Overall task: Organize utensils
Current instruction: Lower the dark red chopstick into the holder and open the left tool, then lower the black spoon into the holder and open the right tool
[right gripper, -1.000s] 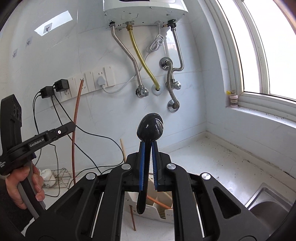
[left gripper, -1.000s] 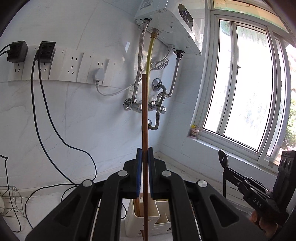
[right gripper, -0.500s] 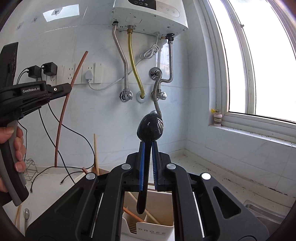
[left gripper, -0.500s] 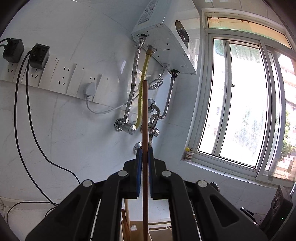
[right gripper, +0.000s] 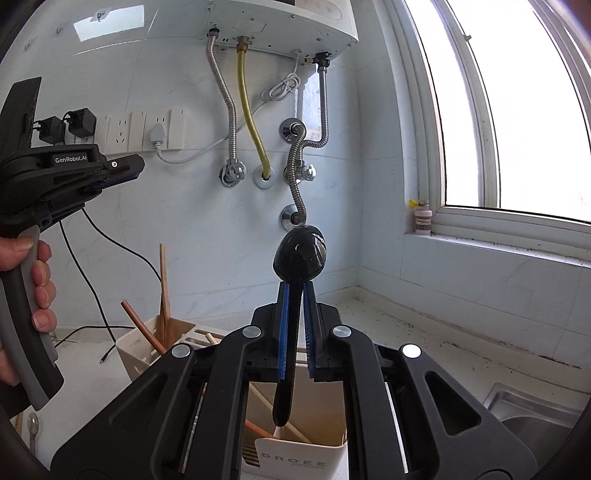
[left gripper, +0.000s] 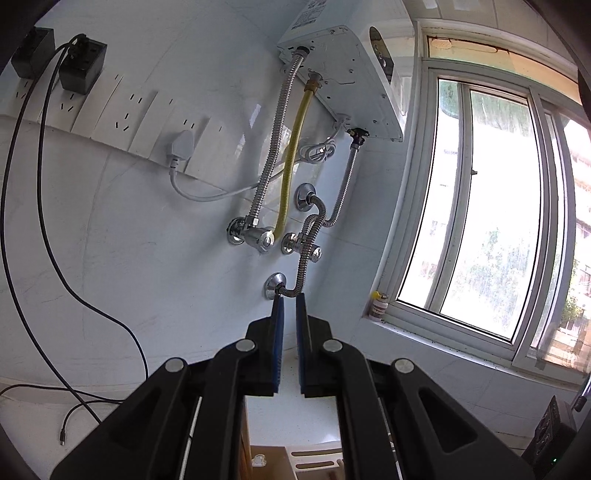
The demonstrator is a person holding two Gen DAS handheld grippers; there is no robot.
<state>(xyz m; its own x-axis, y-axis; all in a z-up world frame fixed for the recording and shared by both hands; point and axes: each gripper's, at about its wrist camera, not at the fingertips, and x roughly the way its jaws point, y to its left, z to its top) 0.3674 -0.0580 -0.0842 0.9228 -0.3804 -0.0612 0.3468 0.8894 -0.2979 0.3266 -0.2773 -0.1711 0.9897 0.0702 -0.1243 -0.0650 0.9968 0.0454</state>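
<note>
My right gripper (right gripper: pixel 294 286) is shut on a black spoon (right gripper: pixel 300 253), bowl up, its handle hanging down over the white utensil holder (right gripper: pixel 299 458). A red-brown chopstick (right gripper: pixel 142 325) and a pale wooden one (right gripper: pixel 163 284) lean in the holder's far-left compartment. My left gripper (left gripper: pixel 287 299) points at the tiled wall, its blue pads a sliver apart with nothing between them. In the right wrist view the left gripper (right gripper: pixel 138 168) is up at the left, held by a hand (right gripper: pixel 37 280). The holder's top (left gripper: pixel 314 458) peeks out below the left jaws.
A water heater (right gripper: pixel 288 22) with hoses (right gripper: pixel 231 110) hangs on the wall ahead, beside sockets and trailing black cables (left gripper: pixel 74 288). To the right are a window and its sill with a small bottle (right gripper: pixel 423 219). A steel sink (right gripper: pixel 532 410) lies low right.
The red-brown chopstick has left my left jaws and now leans in the holder. My right gripper has sunk with the spoon, closer over the holder.
</note>
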